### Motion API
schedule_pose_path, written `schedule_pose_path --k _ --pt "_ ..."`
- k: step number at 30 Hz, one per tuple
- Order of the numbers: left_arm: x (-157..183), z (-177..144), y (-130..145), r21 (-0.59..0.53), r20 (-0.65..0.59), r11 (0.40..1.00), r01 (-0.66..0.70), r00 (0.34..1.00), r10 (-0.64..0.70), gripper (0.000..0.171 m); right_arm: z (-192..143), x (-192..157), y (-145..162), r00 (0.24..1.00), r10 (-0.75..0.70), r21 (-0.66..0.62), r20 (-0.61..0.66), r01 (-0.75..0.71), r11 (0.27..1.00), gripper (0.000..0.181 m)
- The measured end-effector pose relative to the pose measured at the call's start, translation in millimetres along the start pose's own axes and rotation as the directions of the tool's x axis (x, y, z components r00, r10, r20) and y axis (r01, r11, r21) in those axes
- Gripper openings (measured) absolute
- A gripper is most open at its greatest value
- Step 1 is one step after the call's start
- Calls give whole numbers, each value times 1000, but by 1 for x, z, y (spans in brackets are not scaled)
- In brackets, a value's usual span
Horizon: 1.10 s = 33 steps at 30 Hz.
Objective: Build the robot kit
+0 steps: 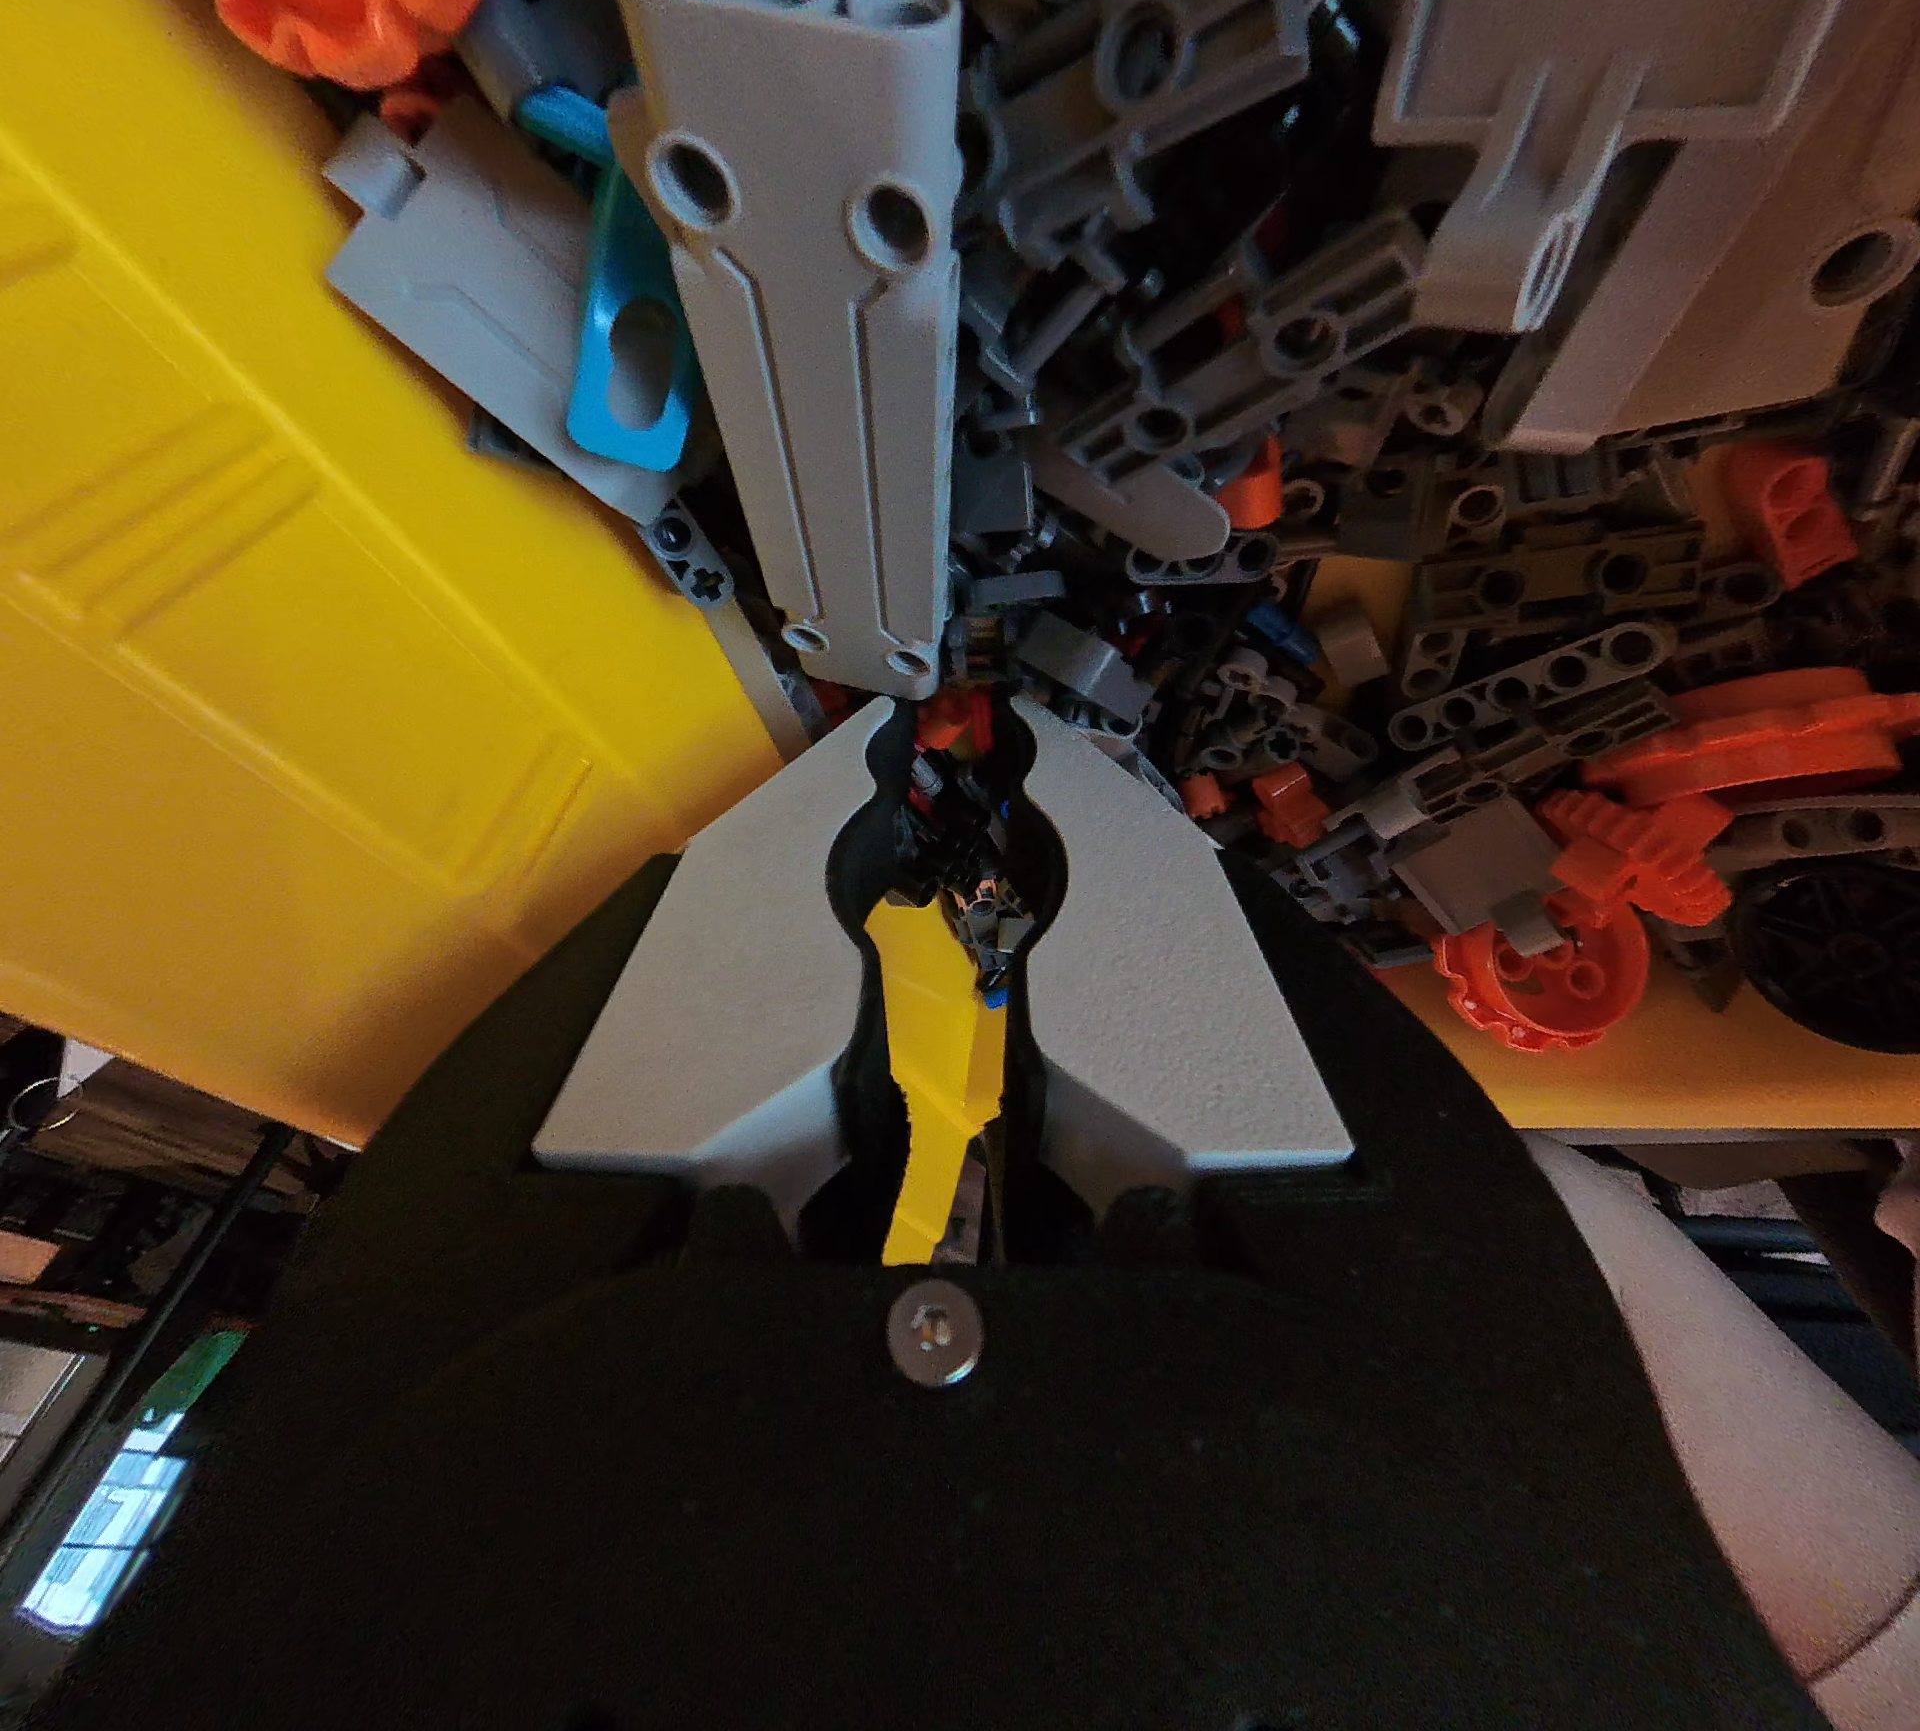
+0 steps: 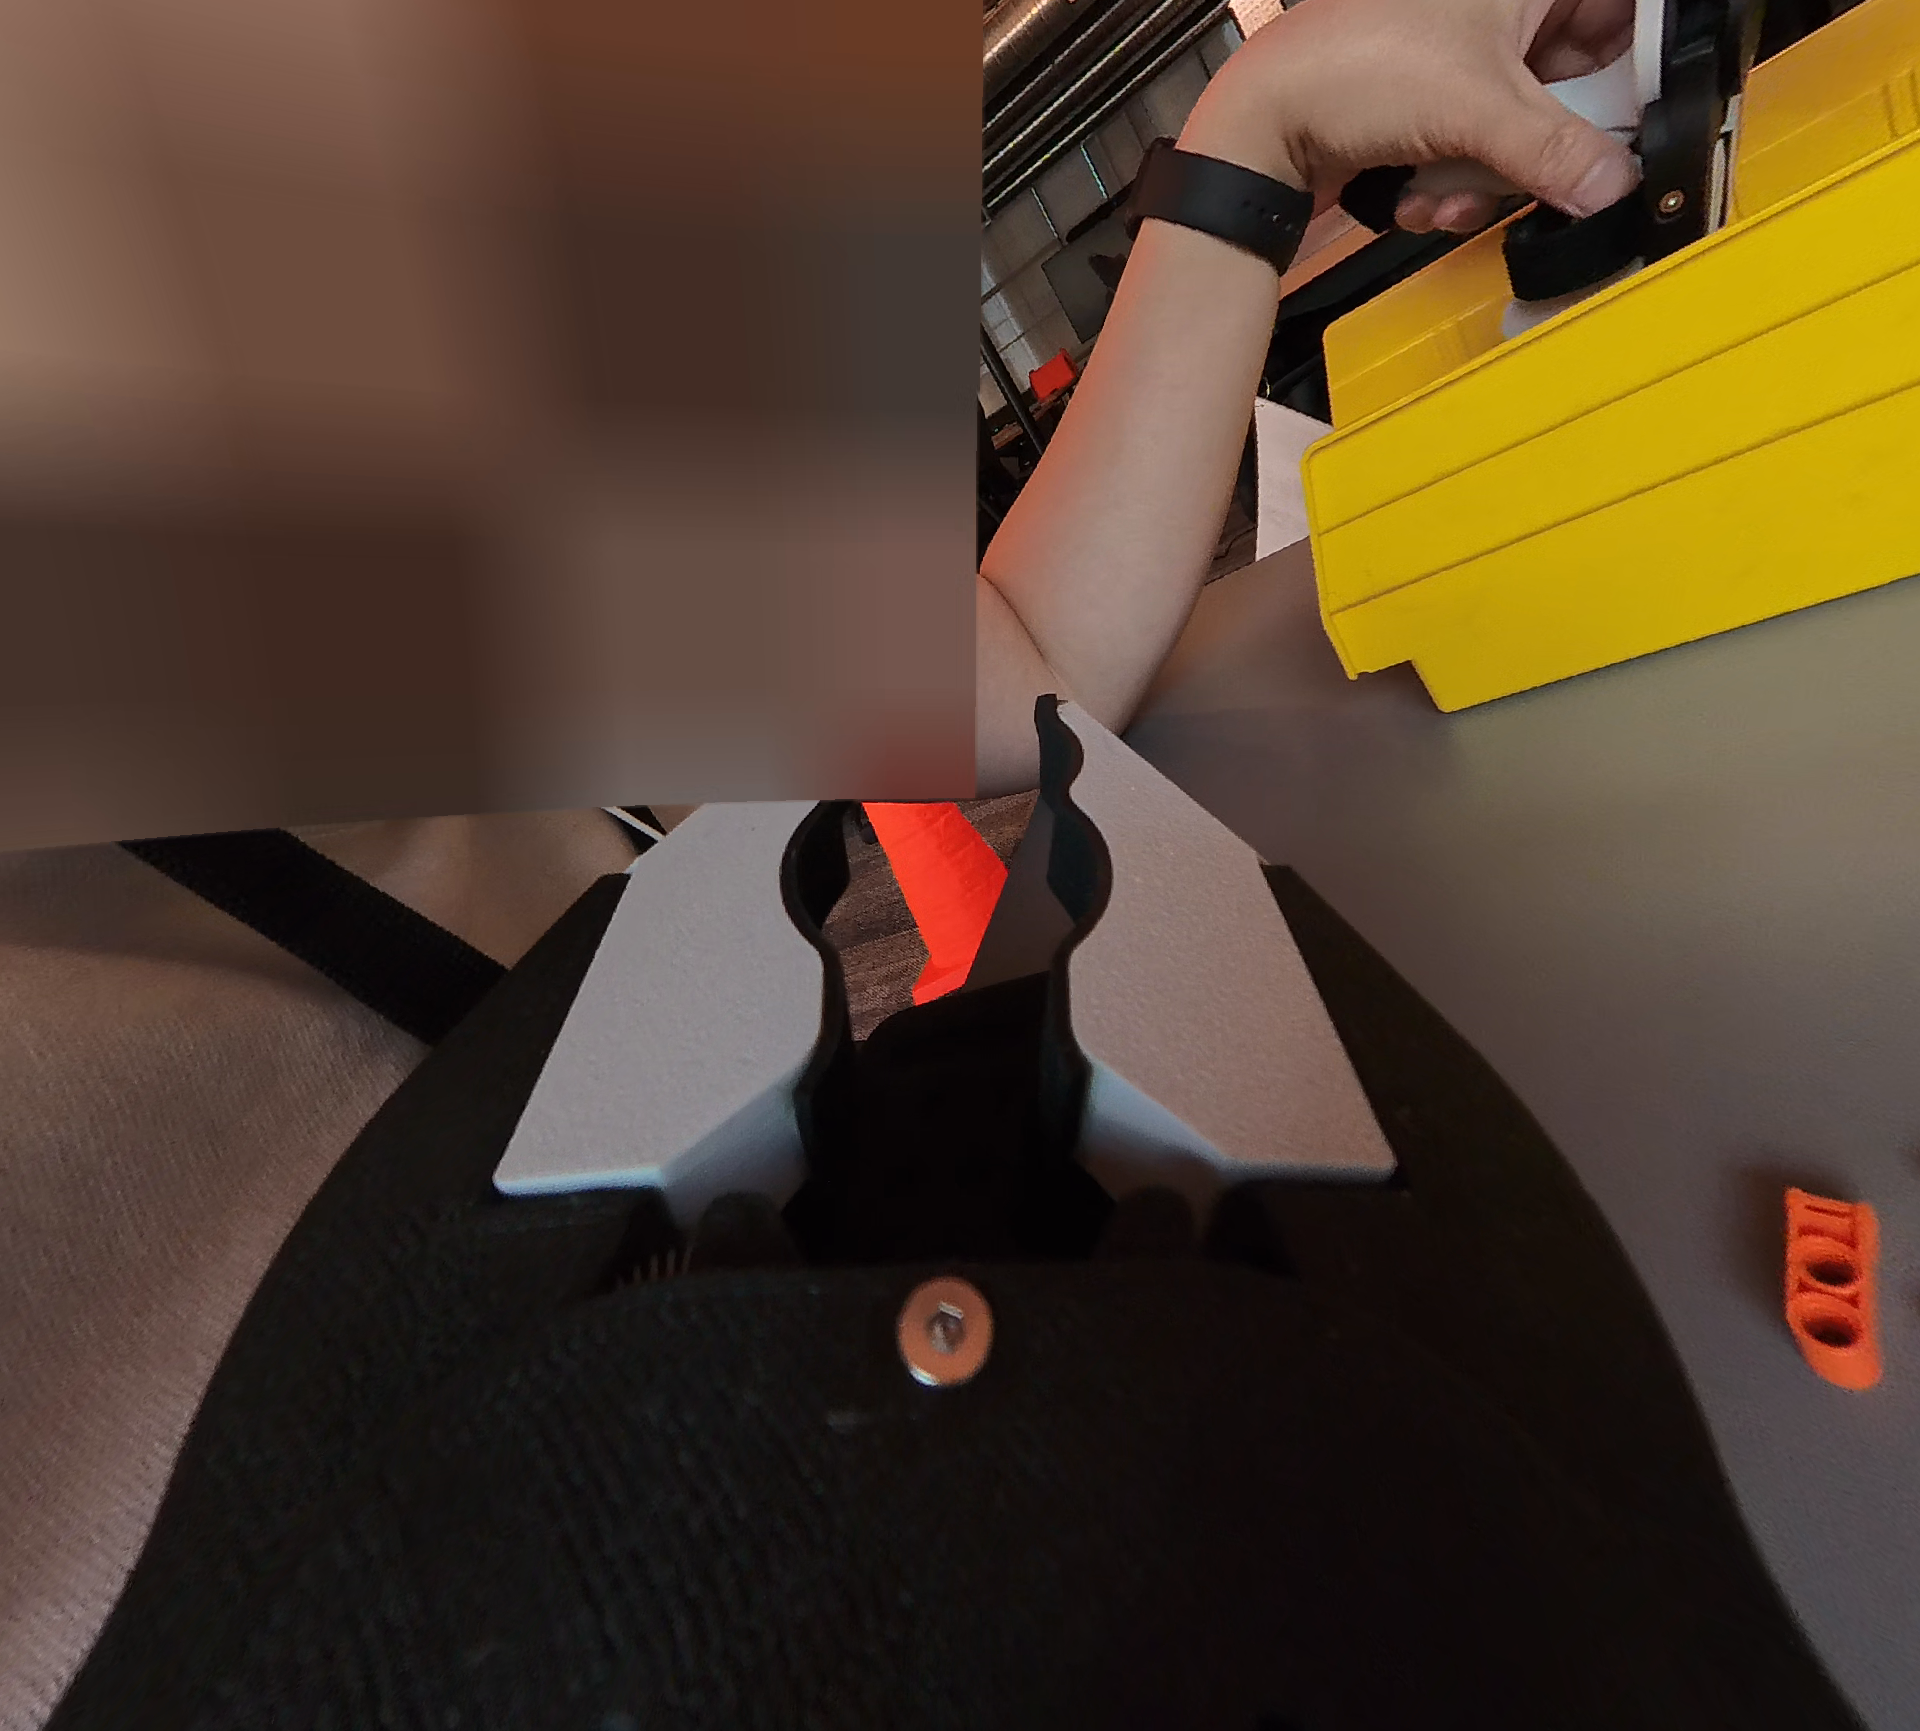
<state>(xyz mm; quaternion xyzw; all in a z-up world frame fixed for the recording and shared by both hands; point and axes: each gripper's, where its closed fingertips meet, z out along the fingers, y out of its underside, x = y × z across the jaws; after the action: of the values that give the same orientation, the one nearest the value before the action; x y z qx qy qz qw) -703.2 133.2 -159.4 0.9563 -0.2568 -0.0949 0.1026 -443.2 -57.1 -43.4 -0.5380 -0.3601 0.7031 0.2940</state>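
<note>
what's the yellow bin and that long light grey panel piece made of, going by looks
Yellow bin: looks like moulded plastic, semi-gloss; soft sheen and raised moulded ribs on its wall. Long light grey panel: likely hard plastic, matte; crisp moulded grooves and round pin holes, no shine. Neither can be confirmed by look alone.

A yellow bin (image 1: 260, 538) at nine o'clock holds grey, black and orange building pieces (image 1: 1299, 455). On the grey table (image 2: 1507, 902), an orange piece (image 2: 1834, 1286) lies at four o'clock.
</note>
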Motion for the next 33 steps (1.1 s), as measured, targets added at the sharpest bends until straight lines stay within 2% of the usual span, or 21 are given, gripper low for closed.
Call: schedule_pose_path --k 4,9,12,15,19,26,33 --pt "0 -5 8 -7 -5 999 45 999 -45 19 0 0 0 1000 1 1 1 -1 1000 33" --pt "6 -17 44 -59 -6 987 152 988 -152 23 0 0 0 1000 9 4 2 -9 1000 33" --pt "15 -15 65 -113 -34 981 157 986 -161 15 0 1 0 1000 11 4 2 -11 1000 33" --pt "21 -5 77 -193 -60 973 127 988 -141 16 0 0 0 1000 9 1 2 -9 1000 33" --pt "17 2 71 -244 -62 964 107 990 -126 17 0 0 0 1000 9 2 2 -9 1000 33" --pt "14 -3 47 -151 -14 988 32 999 -35 4 0 1 0 1000 14 3 3 -14 1000 33" --pt "10 -5 38 -111 -12 993 51 999 -52 12 0 1 0 1000 14 2 3 -14 1000 33"
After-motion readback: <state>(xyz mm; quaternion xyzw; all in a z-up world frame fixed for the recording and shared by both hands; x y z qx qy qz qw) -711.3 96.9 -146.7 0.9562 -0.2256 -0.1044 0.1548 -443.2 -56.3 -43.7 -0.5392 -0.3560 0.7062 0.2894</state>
